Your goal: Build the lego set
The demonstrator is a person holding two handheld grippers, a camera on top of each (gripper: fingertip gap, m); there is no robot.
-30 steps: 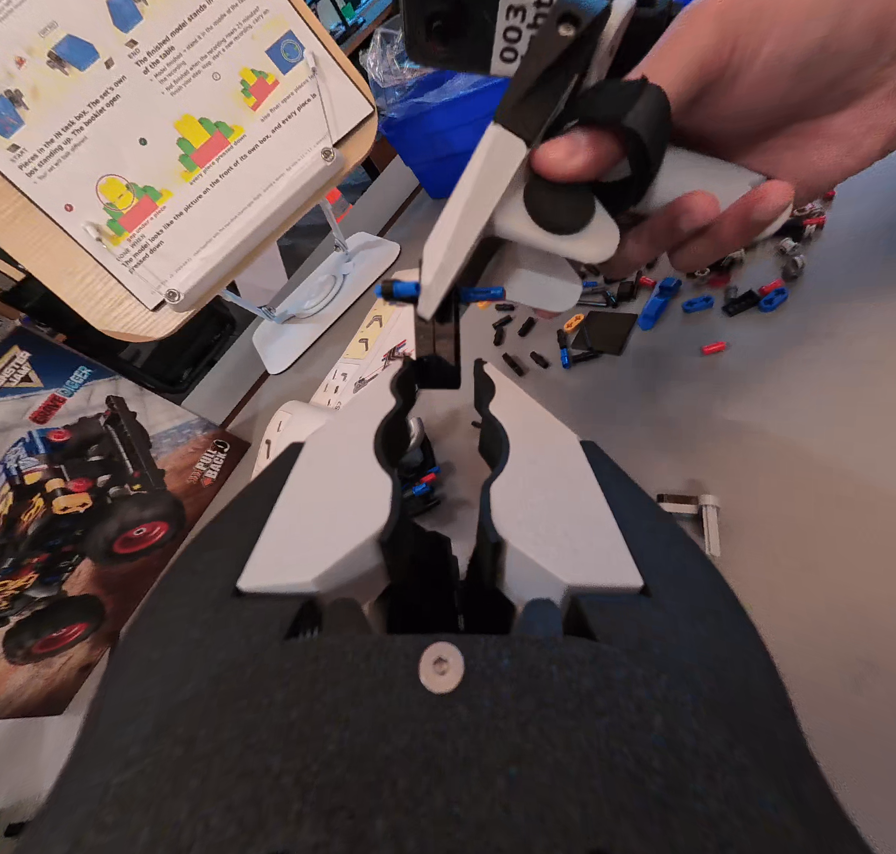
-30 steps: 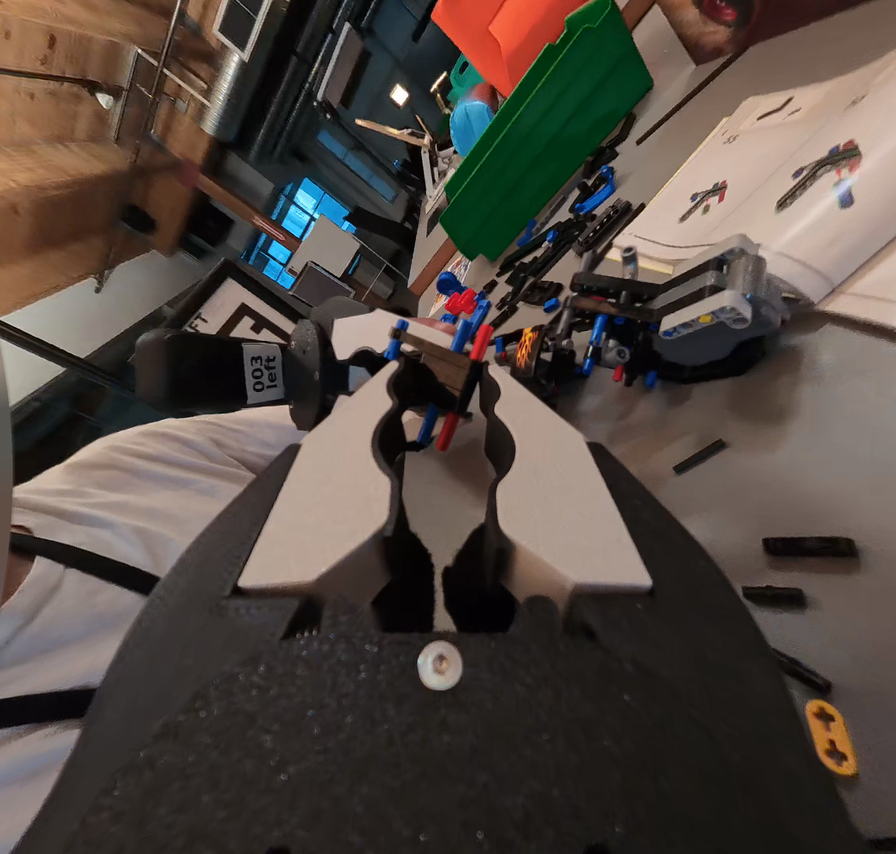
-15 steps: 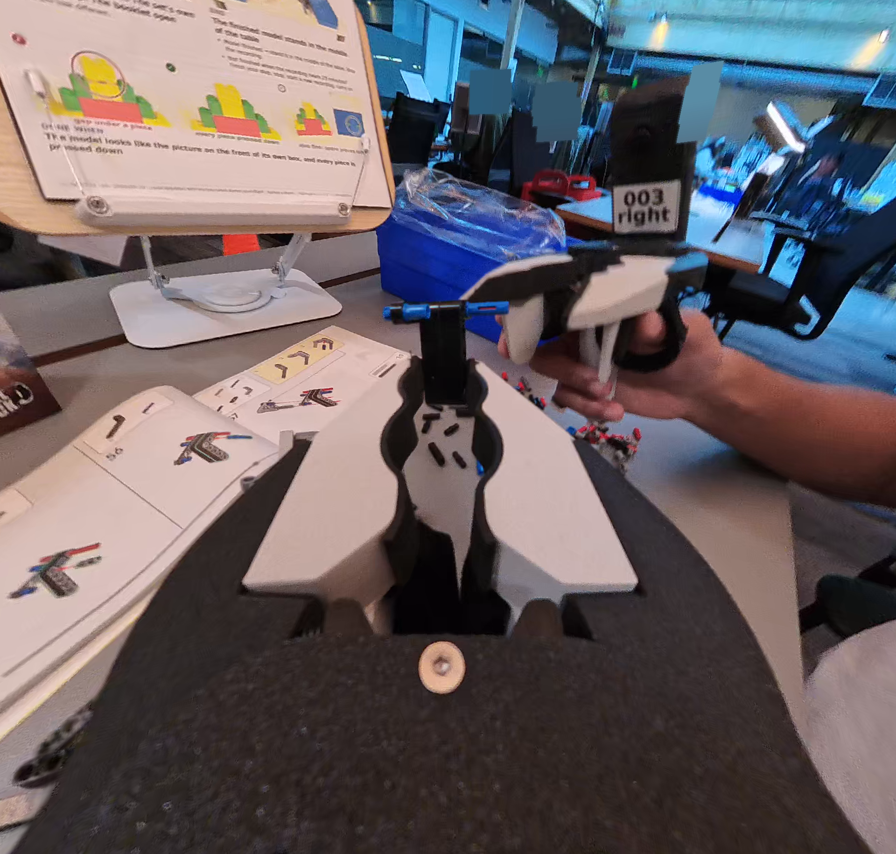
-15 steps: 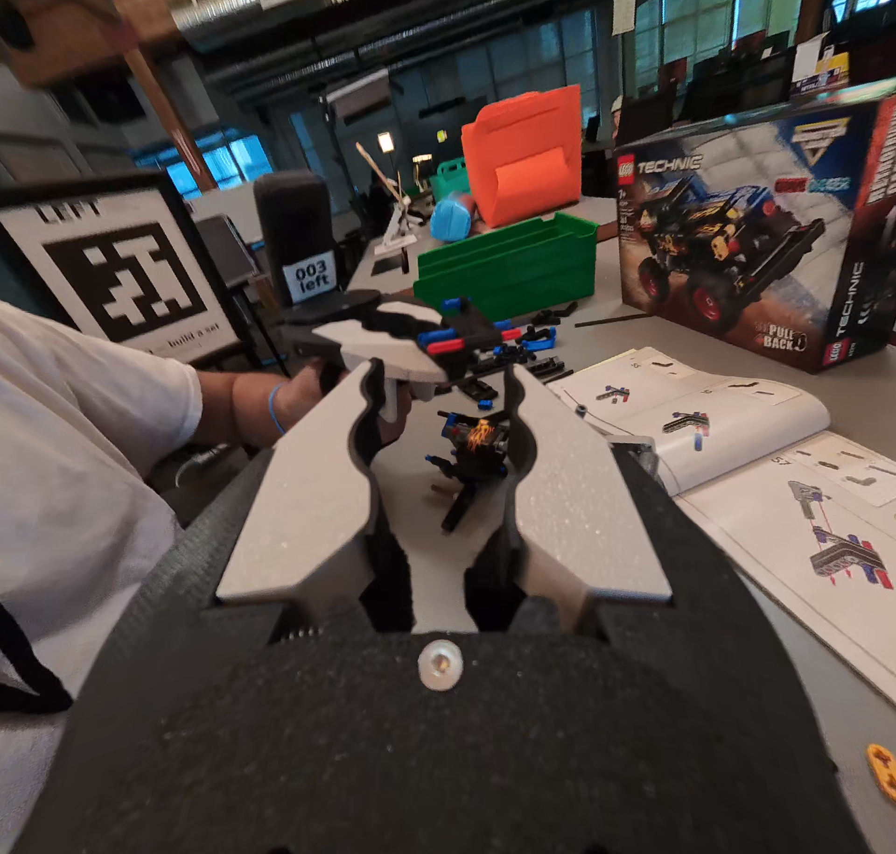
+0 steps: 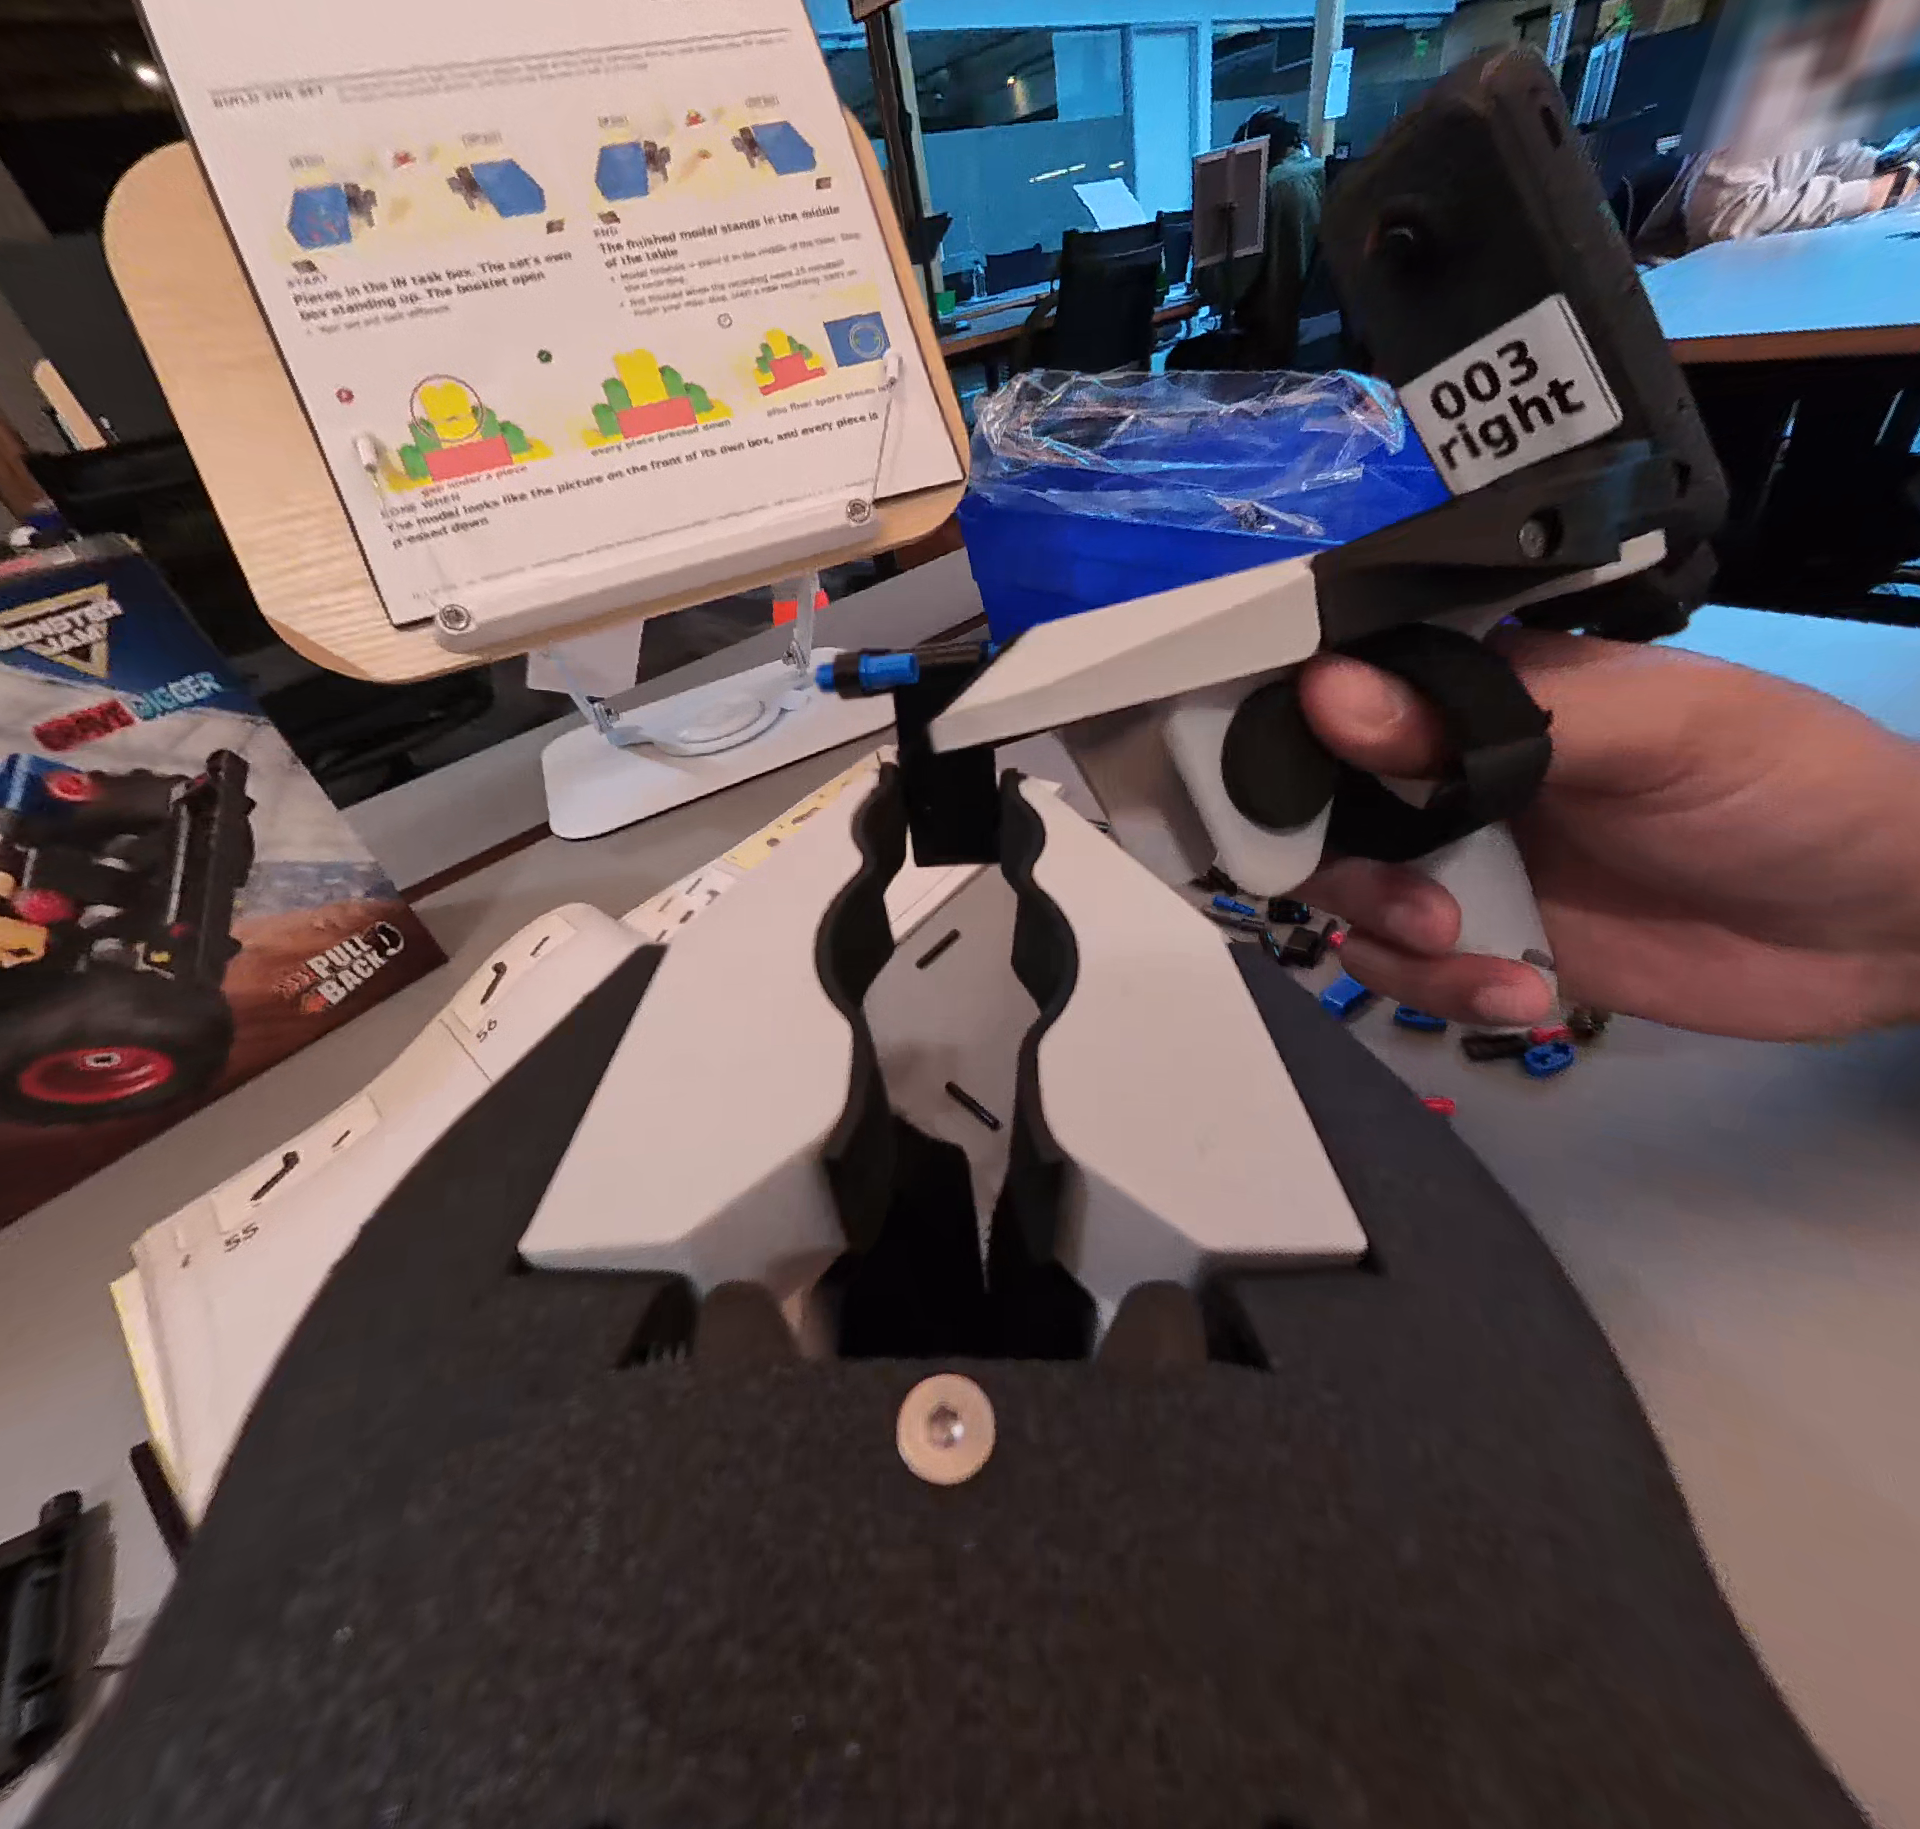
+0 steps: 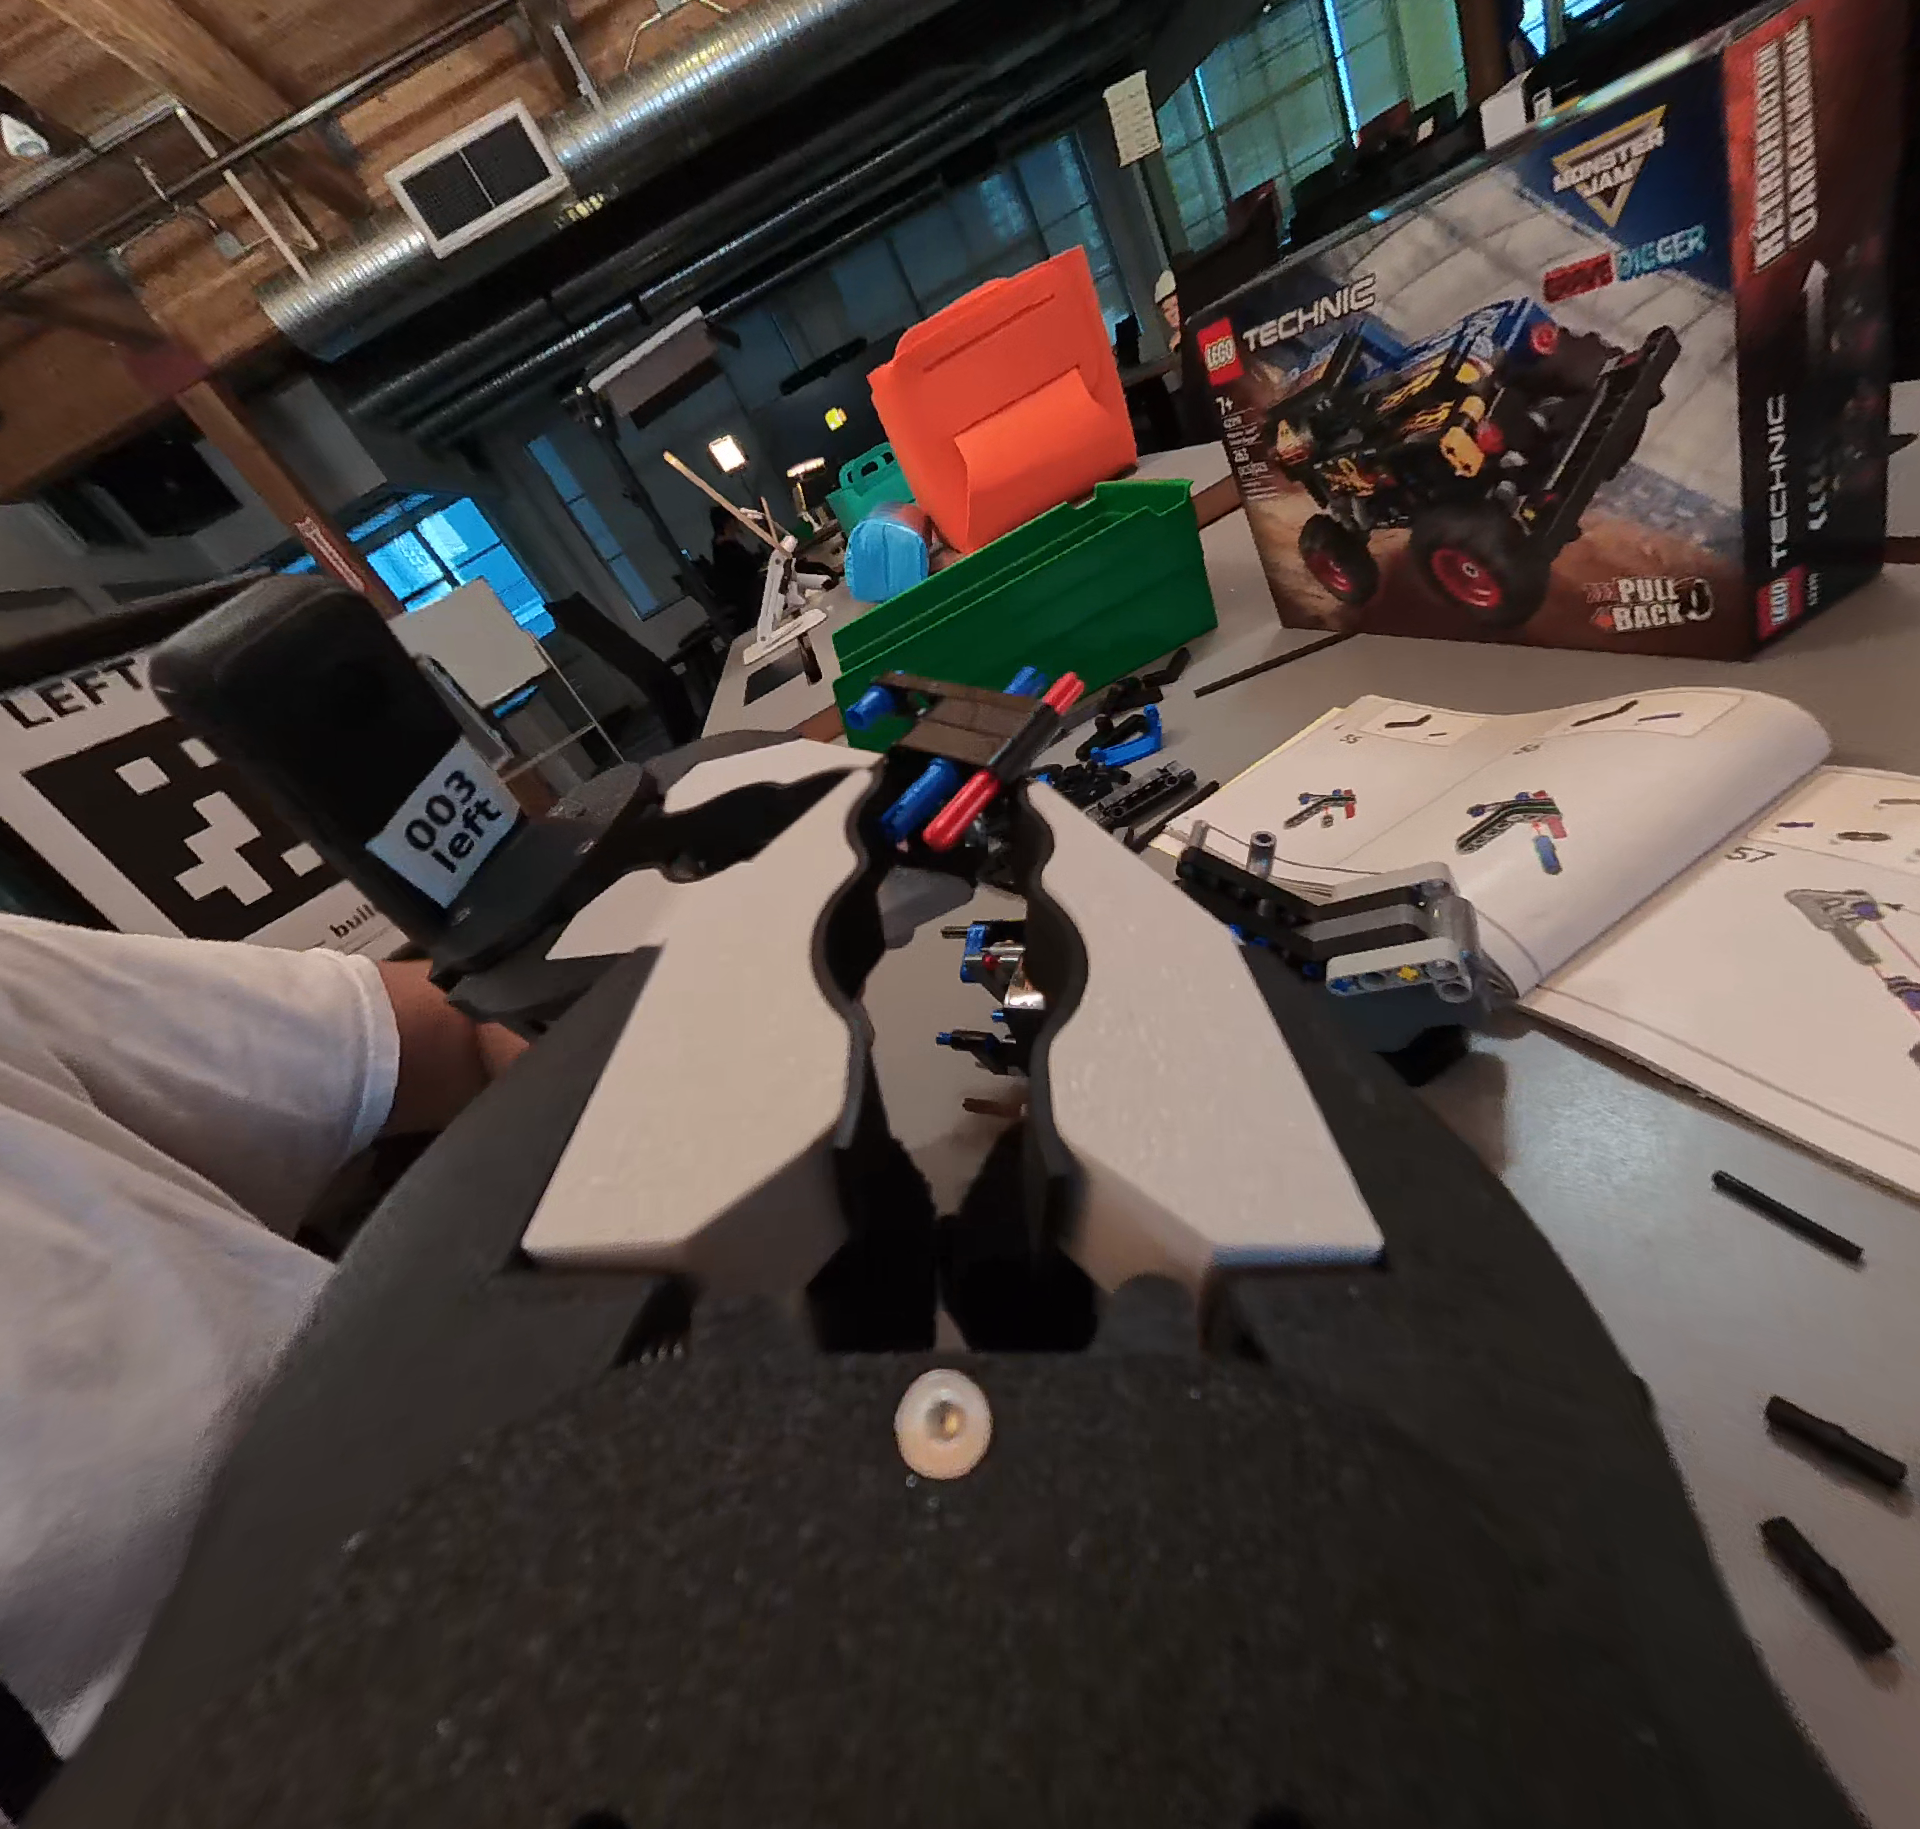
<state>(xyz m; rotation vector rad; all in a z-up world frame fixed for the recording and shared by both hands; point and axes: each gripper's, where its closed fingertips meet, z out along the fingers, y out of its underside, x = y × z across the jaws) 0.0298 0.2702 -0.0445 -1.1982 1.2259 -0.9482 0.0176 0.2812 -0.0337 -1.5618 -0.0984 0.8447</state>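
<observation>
Standing upright between the left gripper's (image 5: 948, 823) clenched fingertips, a black Lego sub-assembly (image 5: 945, 792) carries blue pins (image 5: 871, 671) crosswise on top — plus a red one. The right gripper (image 6: 951, 792) meets it from the side — its grasp unclear. The hand (image 5: 1662, 844) wraps the handle.

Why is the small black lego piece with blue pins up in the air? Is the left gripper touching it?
Touching. In the left wrist view, the left gripper pinches the small black lego piece with blue pins between its fingertips, holding it above the table.
</observation>
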